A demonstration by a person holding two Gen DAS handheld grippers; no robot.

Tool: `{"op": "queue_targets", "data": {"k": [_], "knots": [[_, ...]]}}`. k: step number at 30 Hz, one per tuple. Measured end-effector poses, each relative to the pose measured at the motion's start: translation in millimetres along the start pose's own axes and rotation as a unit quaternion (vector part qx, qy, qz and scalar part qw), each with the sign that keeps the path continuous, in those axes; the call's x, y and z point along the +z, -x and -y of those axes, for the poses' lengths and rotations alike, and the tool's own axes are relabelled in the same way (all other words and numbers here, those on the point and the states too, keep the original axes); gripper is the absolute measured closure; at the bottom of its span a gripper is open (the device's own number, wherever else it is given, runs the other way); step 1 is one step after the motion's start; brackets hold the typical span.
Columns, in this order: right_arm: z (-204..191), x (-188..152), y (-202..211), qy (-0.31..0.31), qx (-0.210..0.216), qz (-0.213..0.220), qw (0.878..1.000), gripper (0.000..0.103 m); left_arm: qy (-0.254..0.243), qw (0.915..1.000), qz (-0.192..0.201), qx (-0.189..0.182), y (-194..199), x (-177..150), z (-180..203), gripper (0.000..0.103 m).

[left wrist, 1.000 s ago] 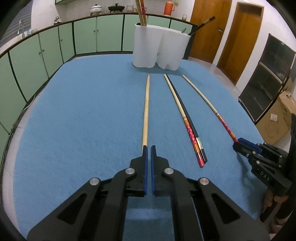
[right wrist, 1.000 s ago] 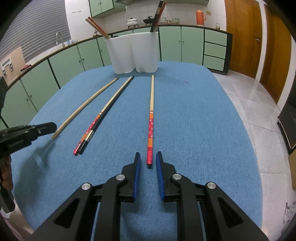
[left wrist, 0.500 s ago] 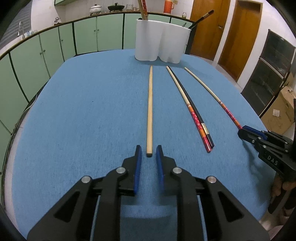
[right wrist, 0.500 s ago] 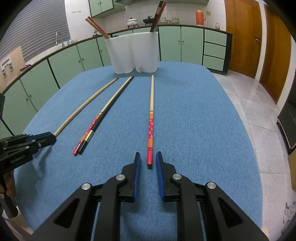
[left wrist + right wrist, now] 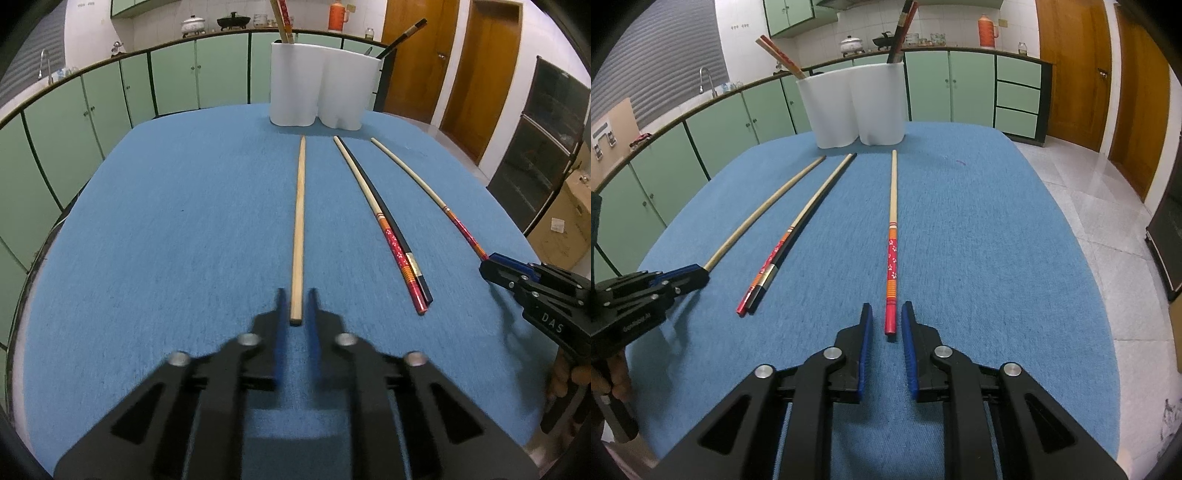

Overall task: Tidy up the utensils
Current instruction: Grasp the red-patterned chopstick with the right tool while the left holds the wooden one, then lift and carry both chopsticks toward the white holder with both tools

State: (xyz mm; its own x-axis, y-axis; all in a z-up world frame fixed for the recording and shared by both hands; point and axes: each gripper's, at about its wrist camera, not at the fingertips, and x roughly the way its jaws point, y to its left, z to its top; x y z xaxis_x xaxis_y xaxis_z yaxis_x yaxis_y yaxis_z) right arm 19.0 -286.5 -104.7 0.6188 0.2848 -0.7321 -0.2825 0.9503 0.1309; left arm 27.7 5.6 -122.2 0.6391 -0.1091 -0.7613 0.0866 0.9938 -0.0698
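Chopsticks (image 5: pixel 298 225), four, lie on blue cloth (image 5: pixel 166 240); both claws, left (image 5: pixel 295 308) and right (image 5: pixel 886 319), gape, closing.

I counted four chopsticks (image 5: pixel 298 225) on the cloth, one white holder (image 5: pixel 325 94), two grippers (image 5: pixel 295 306).

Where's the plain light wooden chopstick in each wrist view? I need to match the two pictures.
Left wrist: the plain light wooden chopstick runs up the centre of the picture, its near end between the left gripper fingers.
Right wrist: the same chopstick lies far left, slanting, its near end at the left gripper.
Shared landmark: the white two-lobed plastic utensil holder at the table's far end.
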Motion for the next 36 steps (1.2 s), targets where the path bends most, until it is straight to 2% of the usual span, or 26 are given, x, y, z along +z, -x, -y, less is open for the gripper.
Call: {"op": "queue_targets", "data": {"k": [6, 10, 17, 23, 32, 36], "knots": [[0, 3, 4, -0.002, 0.005, -0.002, 1.000, 0.097, -0.005, 1.0000, 0.004, -0.002, 12, 4, 3, 0.097], [1, 12, 20, 0.002, 0.009, 0.007, 1.000, 0.097, -0.027, 0.9986, 0.044, 0.012, 46, 21, 9, 0.097], [8, 51, 68, 0.004, 0.016, 0.056, 0.998, 0.097, -0.034, 0.9922, 0.120, 0.005, 95, 62, 15, 0.097], [11, 81, 86, 0.006, 0.015, 0.037, 0.999, 0.097, -0.035, 0.9854, 0.167, -0.001, 116, 95, 18, 0.097], [11, 73, 63, 0.006, 0.021, -0.011, 1.000, 0.097, -0.025, 0.9836, 0.178, -0.007, 115, 99, 19, 0.097], [11, 75, 67, 0.004, 0.026, 0.001, 1.000, 0.097, -0.022, 0.9830, 0.182, -0.009, 117, 97, 17, 0.097]]}}
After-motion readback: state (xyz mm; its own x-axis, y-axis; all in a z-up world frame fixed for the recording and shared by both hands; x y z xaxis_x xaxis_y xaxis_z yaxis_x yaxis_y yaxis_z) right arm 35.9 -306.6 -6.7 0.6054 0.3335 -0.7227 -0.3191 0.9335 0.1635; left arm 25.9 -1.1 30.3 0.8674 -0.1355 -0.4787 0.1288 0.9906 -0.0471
